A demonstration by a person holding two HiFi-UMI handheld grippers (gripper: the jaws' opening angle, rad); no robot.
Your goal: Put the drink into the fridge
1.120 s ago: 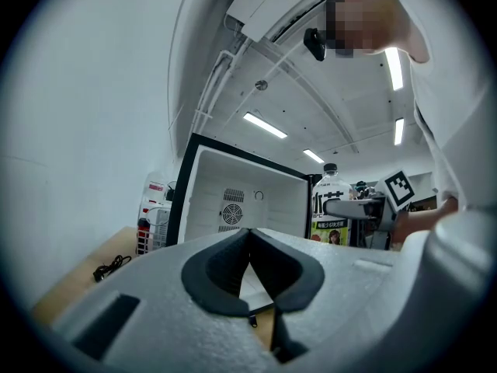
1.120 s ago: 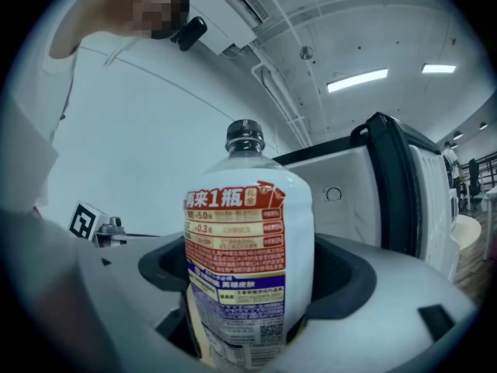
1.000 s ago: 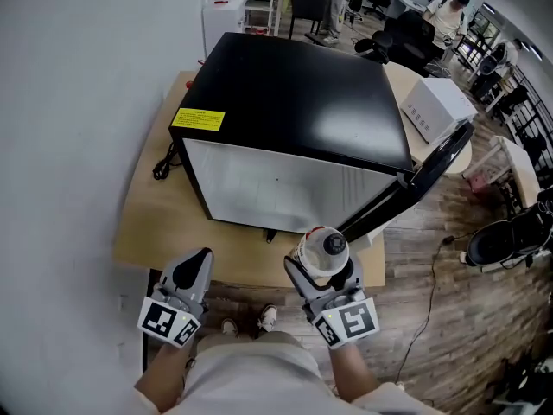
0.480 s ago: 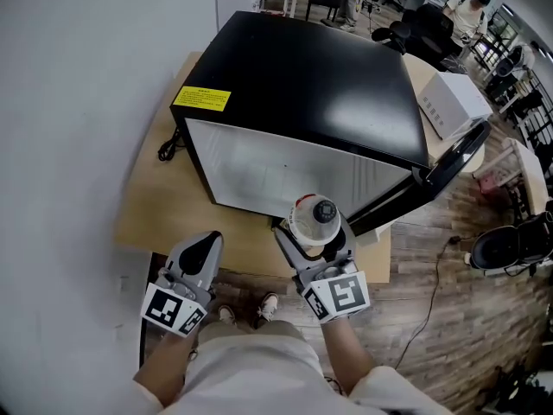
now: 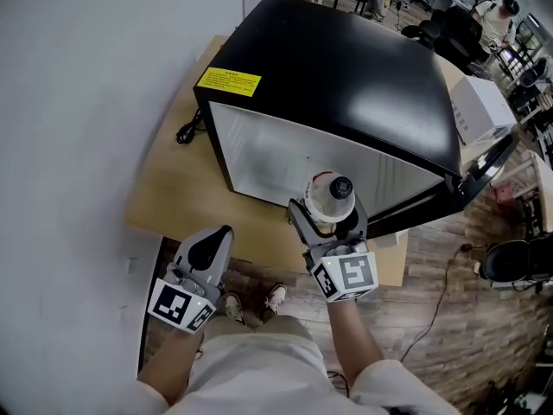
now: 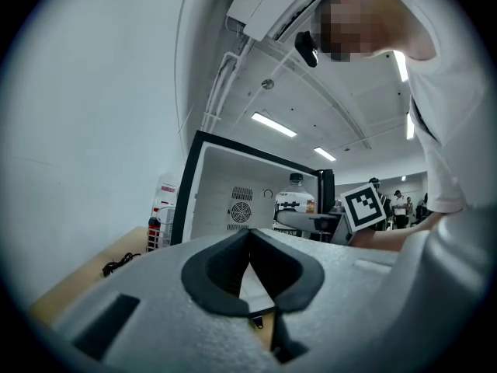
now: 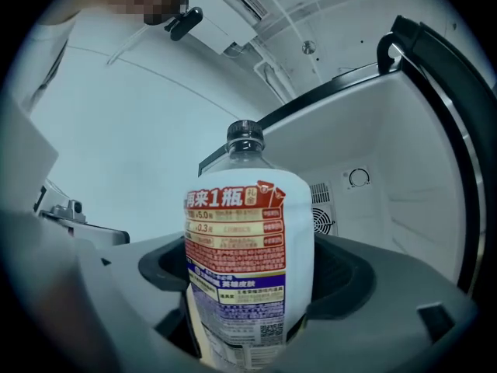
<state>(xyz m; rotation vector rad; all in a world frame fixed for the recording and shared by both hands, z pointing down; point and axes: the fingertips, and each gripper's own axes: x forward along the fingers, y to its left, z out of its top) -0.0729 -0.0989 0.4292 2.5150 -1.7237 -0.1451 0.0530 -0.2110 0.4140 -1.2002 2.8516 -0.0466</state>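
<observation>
The drink is a clear bottle (image 5: pixel 332 195) with a dark cap and a red and blue label (image 7: pixel 247 247). My right gripper (image 5: pixel 328 219) is shut on it and holds it upright just in front of the fridge's open mouth. The black mini fridge (image 5: pixel 346 76) stands on a wooden table, its door (image 5: pixel 484 167) swung open to the right. Its white inside (image 7: pixel 365 193) with a round fan grille shows behind the bottle. My left gripper (image 5: pixel 221 236) hangs low at the table's front edge, jaws shut with nothing in them. From there I see the fridge cavity (image 6: pixel 233 200) and the bottle (image 6: pixel 293 202).
The wooden table (image 5: pixel 177 197) carries the fridge, with a black power cable (image 5: pixel 187 128) at its left. A white wall runs along the left. A white box (image 5: pixel 484 102) sits behind the open door. Wood floor (image 5: pixel 449 266) and a chair base (image 5: pixel 518 262) lie to the right.
My right gripper has carried the bottle up and forward, from the table's front edge by the door to in front of the fridge opening. The left gripper has stayed low and shut.
</observation>
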